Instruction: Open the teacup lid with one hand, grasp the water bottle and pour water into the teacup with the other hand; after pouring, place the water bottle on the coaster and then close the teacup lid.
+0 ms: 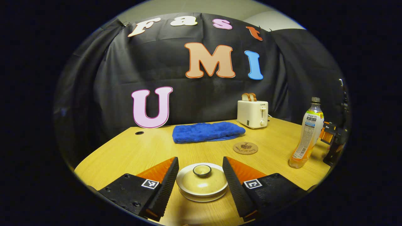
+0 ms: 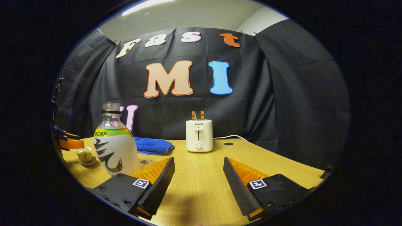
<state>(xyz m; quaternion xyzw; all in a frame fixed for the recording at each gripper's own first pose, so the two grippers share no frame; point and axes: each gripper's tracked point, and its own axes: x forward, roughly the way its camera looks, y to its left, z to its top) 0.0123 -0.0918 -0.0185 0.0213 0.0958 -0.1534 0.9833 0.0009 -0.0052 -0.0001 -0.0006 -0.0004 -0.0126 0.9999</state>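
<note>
A cream teacup (image 1: 202,188) with its lid (image 1: 202,176) on stands on a saucer near the table's front edge. My left gripper (image 1: 201,179) is open, one finger on each side of the lid and apart from it. The water bottle (image 1: 306,133) stands upright at the right, and the round cork coaster (image 1: 245,147) lies between cup and bottle. In the right gripper view the bottle (image 2: 114,144) stands just left of my open right gripper (image 2: 198,179), outside its fingers. Farther left is the teacup (image 2: 84,155) with the left gripper (image 2: 69,142) over it.
A white toaster (image 1: 252,113) with bread slices stands at the back, its cord trailing right (image 2: 229,137). A folded blue towel (image 1: 207,131) lies left of it. The wooden table (image 1: 141,153) ends close to the cup. Black cloth walls the booth.
</note>
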